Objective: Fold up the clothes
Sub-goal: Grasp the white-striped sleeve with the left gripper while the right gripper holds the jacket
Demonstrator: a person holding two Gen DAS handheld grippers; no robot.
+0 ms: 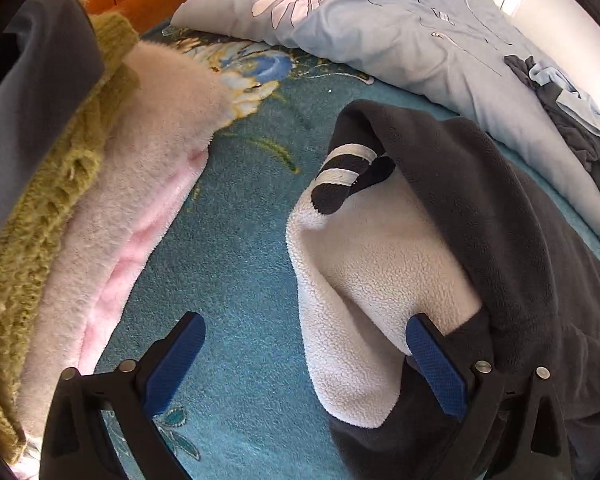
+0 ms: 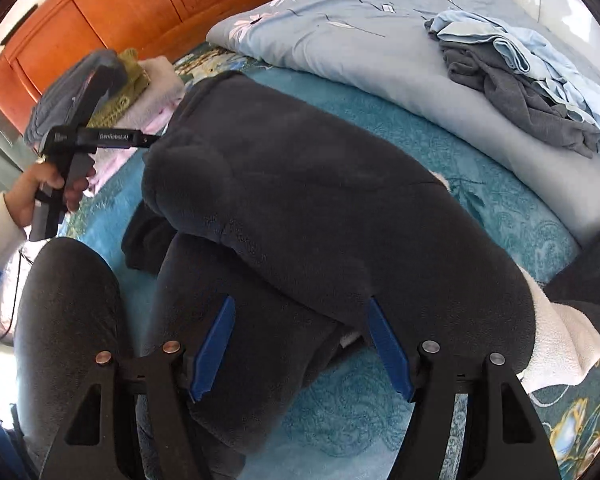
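fleece garment (image 2: pixel 308 216) partly doubled over, lower end behind right gripper (image 2: pixel 302 348)

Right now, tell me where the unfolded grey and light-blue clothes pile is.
In the right wrist view, the clothes pile lies upper right on the floral quilt, beyond the dark fleece garment.

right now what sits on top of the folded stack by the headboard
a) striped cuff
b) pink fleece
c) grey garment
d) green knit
c: in the right wrist view the grey garment lies on top of the stack, with the green knit under it and the pale pink fleece lowest.
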